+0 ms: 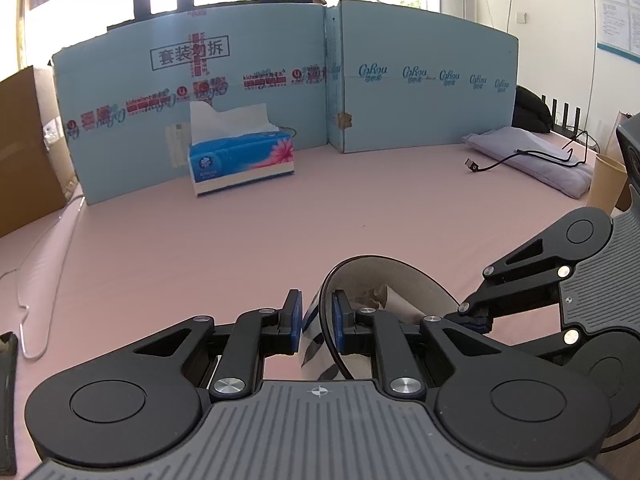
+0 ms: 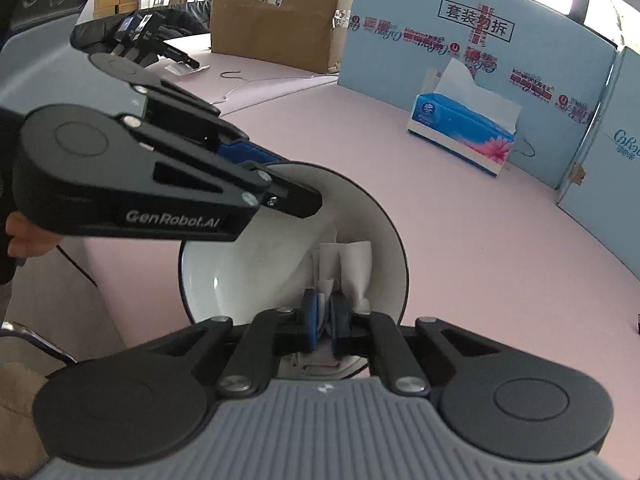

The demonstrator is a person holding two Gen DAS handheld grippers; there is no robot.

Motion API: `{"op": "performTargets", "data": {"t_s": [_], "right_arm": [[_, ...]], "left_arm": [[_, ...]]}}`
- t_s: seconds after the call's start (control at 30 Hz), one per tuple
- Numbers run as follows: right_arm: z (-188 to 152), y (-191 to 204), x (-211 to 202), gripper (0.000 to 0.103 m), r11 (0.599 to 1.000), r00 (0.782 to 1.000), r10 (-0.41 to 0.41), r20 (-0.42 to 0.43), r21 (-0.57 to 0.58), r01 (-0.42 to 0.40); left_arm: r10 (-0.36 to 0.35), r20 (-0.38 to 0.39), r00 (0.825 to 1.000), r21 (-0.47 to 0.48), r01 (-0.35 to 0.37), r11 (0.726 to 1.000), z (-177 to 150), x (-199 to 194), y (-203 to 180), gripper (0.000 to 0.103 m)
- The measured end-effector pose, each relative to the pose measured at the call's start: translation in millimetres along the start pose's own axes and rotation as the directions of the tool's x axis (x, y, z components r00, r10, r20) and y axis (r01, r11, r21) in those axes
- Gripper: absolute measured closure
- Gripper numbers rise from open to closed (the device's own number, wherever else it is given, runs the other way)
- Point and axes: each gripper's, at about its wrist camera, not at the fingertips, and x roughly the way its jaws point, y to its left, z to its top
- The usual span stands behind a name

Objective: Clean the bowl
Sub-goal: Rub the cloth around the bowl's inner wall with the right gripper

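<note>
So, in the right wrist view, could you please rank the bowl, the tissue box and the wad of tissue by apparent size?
1. bowl, though it sits closest to the camera
2. tissue box, farther away
3. wad of tissue, inside the bowl

bowl (image 2: 248, 280) near rim: hidden behind the right gripper (image 2: 325, 320) body at 6 o'clock.
tissue (image 2: 348, 268) lower end: lost between the blue pads.
bowl (image 1: 400, 280) in left view: right side covered by the right gripper (image 1: 476, 322); its base is out of sight behind the left gripper (image 1: 316, 320).
black object (image 1: 8, 400): cut by the frame edge at 8 o'clock, unidentifiable.
paper notes (image 1: 616, 4): text too small to read.
</note>
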Motion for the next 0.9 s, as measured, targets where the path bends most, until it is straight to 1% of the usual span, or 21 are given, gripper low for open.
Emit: {"op": "performTargets", "data": {"t_s": [0.07, 0.13, 0.23, 0.33, 0.43, 0.6, 0.73, 0.9], "right_arm": [[0.0, -2.5, -1.7, 0.096, 0.999, 1.000, 0.027, -0.007, 0.027, -0.026], [0.6, -3.5, -5.4, 0.096, 0.994, 0.996, 0.091, -0.011, 0.056, -0.090], [2.3, -1.6, -10.1, 0.096, 0.982, 0.984, 0.177, -0.020, 0.077, -0.175], [4.6, -0.9, -9.6, 0.096, 0.974, 0.976, 0.214, -0.047, 0.079, -0.210], [7.7, -2.1, -5.6, 0.096, 0.976, 0.973, 0.215, -0.088, 0.063, -0.210], [10.4, 3.9, -4.2, 0.096, 0.982, 0.975, 0.187, -0.120, -0.008, -0.189], [10.1, 4.8, -3.3, 0.096, 0.984, 0.978, 0.165, -0.129, -0.041, -0.172], [6.8, 4.2, -4.2, 0.096, 0.989, 0.985, 0.113, -0.130, -0.084, -0.125]], "left_arm": [[0.001, 0.001, 1.000, 0.000, -0.001, 1.000, 0.1, 0.1, 0.3, 0.083], [0.001, 0.000, 1.000, 0.000, -0.001, 1.000, -0.3, 0.4, 0.4, 0.083], [-0.002, 0.001, 1.000, -0.002, 0.002, 1.000, -0.3, 0.5, 0.9, 0.083], [-0.009, 0.007, 1.000, 0.003, 0.009, 1.000, -0.1, -1.1, -0.1, 0.083], [-0.012, 0.011, 1.000, 0.010, 0.012, 1.000, 0.0, -1.8, -1.4, 0.083], [-0.012, 0.014, 1.000, 0.010, 0.012, 1.000, -0.1, -1.3, -1.4, 0.083], [-0.012, 0.016, 1.000, 0.009, 0.012, 1.000, -0.2, -0.9, -1.5, 0.083], [-0.013, 0.018, 1.000, 0.008, 0.013, 1.000, -0.2, -0.2, -1.5, 0.082]]}}
